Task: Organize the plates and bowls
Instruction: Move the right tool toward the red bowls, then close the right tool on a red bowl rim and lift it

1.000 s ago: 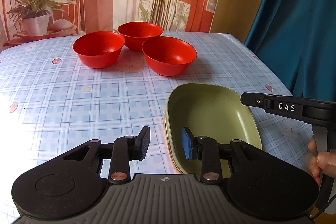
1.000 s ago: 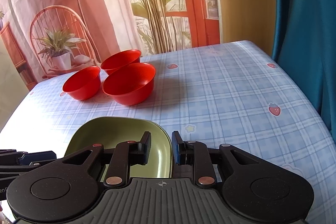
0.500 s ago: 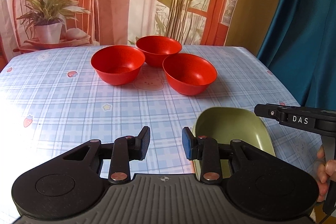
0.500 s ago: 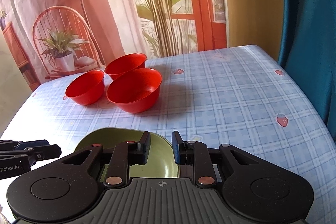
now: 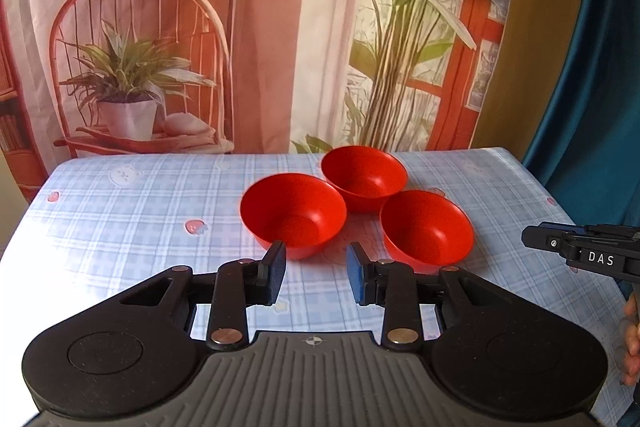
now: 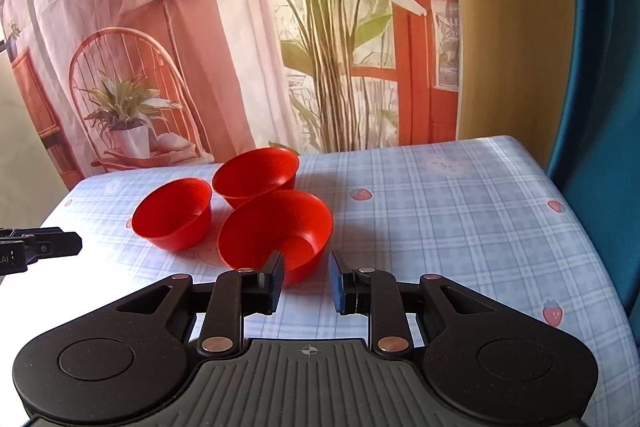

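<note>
Three red bowls stand close together on the checked tablecloth. In the left wrist view they are the left bowl point(image 5: 294, 213), the far bowl point(image 5: 363, 177) and the right bowl point(image 5: 426, 227). In the right wrist view they are the left bowl point(image 6: 174, 213), the far bowl point(image 6: 256, 177) and the near bowl point(image 6: 278, 233). My left gripper point(image 5: 316, 277) is open and empty, just short of the left bowl. My right gripper point(image 6: 306, 281) is open and empty, close to the near bowl. The green plates are out of view.
The table point(image 5: 140, 211) ends at a printed backdrop behind the bowls. A blue curtain point(image 6: 600, 107) hangs past the right edge. The right gripper's tip point(image 5: 576, 251) shows at the right of the left wrist view, the left gripper's tip point(image 6: 40, 247) at the left of the right wrist view.
Both grippers have risen and tilted up away from the green plates, which have dropped out of view. The bowls have not moved. Both jaws stay open.
</note>
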Motion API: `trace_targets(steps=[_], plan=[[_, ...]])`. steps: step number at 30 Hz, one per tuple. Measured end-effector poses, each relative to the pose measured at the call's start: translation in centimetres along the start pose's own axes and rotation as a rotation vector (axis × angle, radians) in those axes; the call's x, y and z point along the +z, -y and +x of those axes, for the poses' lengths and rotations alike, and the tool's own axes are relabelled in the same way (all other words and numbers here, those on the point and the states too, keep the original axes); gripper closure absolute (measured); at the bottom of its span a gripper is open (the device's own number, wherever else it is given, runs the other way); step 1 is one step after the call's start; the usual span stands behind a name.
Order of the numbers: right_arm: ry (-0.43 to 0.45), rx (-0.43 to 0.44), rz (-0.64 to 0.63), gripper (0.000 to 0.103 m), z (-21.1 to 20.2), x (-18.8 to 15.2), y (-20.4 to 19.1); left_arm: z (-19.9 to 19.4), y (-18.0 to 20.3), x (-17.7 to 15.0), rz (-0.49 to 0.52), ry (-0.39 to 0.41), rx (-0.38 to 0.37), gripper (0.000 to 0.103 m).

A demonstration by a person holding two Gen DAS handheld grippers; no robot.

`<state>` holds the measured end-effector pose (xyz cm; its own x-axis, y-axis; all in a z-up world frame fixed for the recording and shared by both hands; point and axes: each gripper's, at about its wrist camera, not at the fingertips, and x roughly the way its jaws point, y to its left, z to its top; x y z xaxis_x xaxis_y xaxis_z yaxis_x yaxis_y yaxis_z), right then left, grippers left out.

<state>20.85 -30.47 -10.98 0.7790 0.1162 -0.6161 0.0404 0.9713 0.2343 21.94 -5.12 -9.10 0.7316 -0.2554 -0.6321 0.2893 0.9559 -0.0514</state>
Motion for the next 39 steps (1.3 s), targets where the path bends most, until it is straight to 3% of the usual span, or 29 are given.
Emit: trace_targets(steps=[11, 20, 30, 39], plan=[[0.017, 0.008, -0.052, 0.079, 4.5, 5.9, -0.7, 3.0, -3.1, 5.8, -0.049, 0.015, 0.014, 0.068], [-0.03, 0.029, -0.061, 0.079, 11.6, 8.8, -0.8, 10.3, -2.6, 9.5, -0.066, -0.042, -0.052, 0.068], [-0.122, 0.033, -0.01, 0.079, 18.7, 8.7, -0.1, 21.0, -1.2, 9.2, -0.101, -0.199, -0.125, 0.069], [-0.155, 0.059, 0.077, 0.077, 21.1, 8.2, 1.1, 23.9, -1.4, 8.4, -0.115, -0.248, -0.153, 0.069]])
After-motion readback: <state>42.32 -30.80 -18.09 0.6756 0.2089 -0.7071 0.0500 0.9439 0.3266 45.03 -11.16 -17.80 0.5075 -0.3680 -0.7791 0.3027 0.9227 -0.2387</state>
